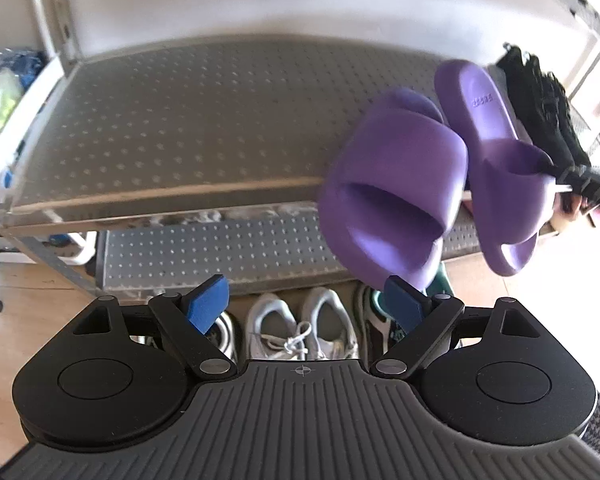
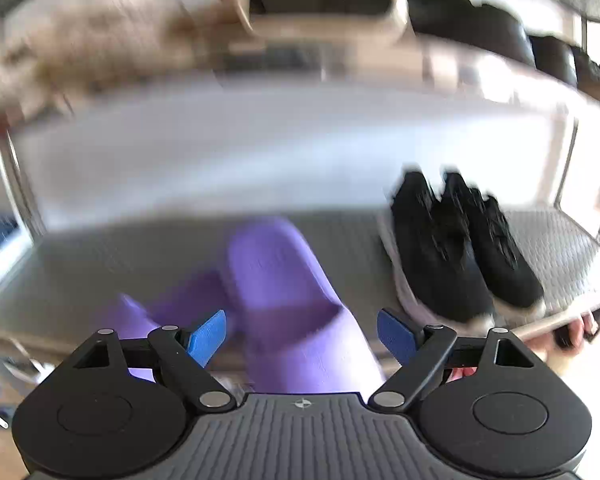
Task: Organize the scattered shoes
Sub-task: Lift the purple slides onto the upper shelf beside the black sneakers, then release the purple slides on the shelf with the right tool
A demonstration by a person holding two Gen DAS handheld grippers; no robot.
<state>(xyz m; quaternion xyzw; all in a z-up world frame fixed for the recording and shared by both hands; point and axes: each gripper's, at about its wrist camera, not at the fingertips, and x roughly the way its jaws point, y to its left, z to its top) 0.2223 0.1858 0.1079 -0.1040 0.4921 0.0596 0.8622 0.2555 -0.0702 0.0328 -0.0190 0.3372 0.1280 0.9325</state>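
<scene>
Two purple slides point(image 1: 452, 176) are sitting side by side at the front edge of the perforated metal shelf point(image 1: 204, 120), toes overhanging it, just beside two black sneakers point(image 2: 460, 256) toward the right corner. Two white sneakers point(image 1: 302, 328) are lying below. The left gripper point(image 1: 304, 306) and right gripper point(image 2: 300, 338) are gaping wide, seemingly gripping nothing, though the right view is blurred.

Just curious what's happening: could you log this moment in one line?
purple foam slides: on perforated metal shelf, beside black sneakers | left gripper: open | right gripper: open
</scene>
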